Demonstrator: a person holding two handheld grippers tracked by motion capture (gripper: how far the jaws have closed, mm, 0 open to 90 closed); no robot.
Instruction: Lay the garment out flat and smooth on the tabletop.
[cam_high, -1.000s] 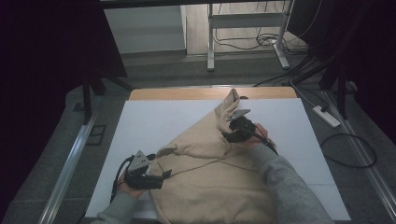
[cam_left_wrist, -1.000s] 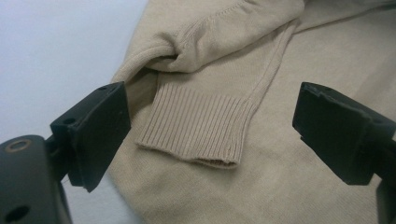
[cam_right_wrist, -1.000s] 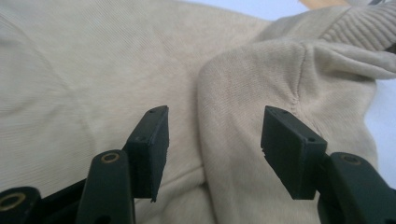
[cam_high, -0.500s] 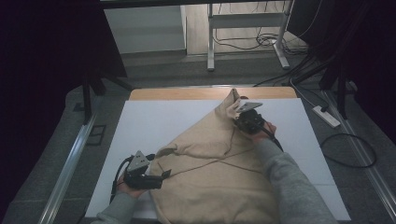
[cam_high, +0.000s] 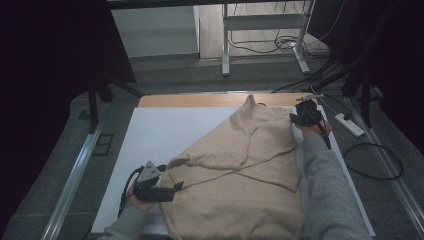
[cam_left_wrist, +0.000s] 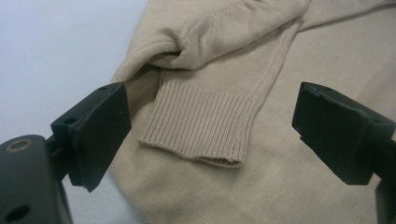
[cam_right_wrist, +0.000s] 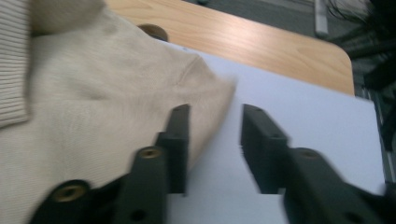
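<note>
A beige knit sweater (cam_high: 235, 170) lies spread on the white sheet (cam_high: 165, 130) that covers the table. My left gripper (cam_high: 176, 189) rests at the sweater's near left edge and is open. Its jaws stand wide on either side of a ribbed cuff (cam_left_wrist: 201, 126) without touching it. My right gripper (cam_high: 302, 115) is at the far right, by the sweater's upper right corner (cam_right_wrist: 205, 88). Its jaws have just been opening and now stand apart over bare sheet (cam_right_wrist: 299, 126), the left jaw along the sweater's edge, nothing between them.
The wooden table edge (cam_high: 200, 100) shows beyond the sheet, with a round hole (cam_right_wrist: 154, 31) in it. A power strip (cam_high: 350, 125) and cables lie on the floor at the right. A metal stand (cam_high: 225, 50) is behind the table, and a rail (cam_high: 75, 175) runs along the left.
My right gripper has moved right and farther away, and the sweater's upper part now lies spread out toward the sheet's right edge. The left gripper has stayed put.
</note>
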